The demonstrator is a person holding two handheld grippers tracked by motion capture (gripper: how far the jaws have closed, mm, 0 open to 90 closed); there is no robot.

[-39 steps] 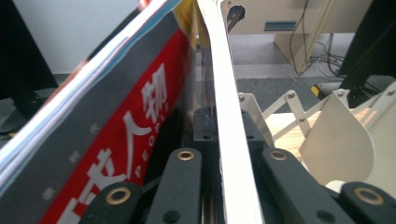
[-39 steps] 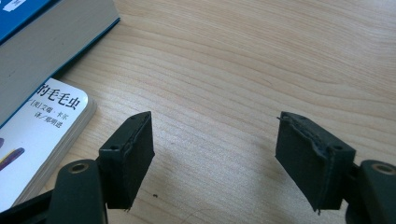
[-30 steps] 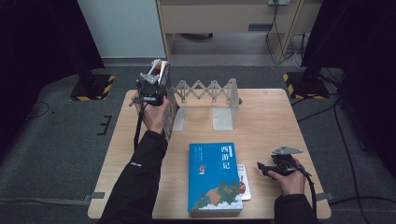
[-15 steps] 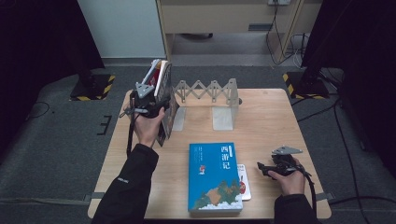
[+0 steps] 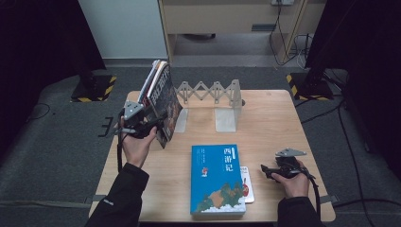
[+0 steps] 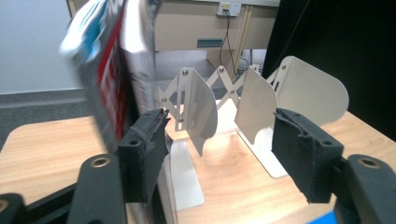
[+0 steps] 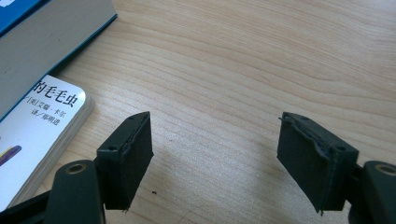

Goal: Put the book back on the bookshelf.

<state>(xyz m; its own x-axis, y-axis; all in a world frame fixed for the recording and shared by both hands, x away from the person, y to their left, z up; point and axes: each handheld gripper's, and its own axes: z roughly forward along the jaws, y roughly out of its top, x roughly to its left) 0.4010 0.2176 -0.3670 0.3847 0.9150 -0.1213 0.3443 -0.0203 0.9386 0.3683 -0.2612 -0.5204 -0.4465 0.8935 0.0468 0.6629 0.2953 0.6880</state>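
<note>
Presently, high view: left gripper (image 5: 150,124), jaws just opening, beside dark-covered stiff books (image 5: 162,101) leaning at the grey metal accordion bookend (image 5: 213,101), far-left worktop (image 5: 279,118). Left gripper view: books (image 6: 116,79) likely heavyish; grasp spines. Right gripper view: right gripper (image 7: 212,154) released, idle.

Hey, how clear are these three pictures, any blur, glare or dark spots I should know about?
High view: the table is evenly lit, the surroundings fall to near black. Left gripper view: the standing books at left are smeared with blur, while the bookend plates stay fairly sharp. Right gripper view: sharp wood grain, soft light, no glare.
</note>
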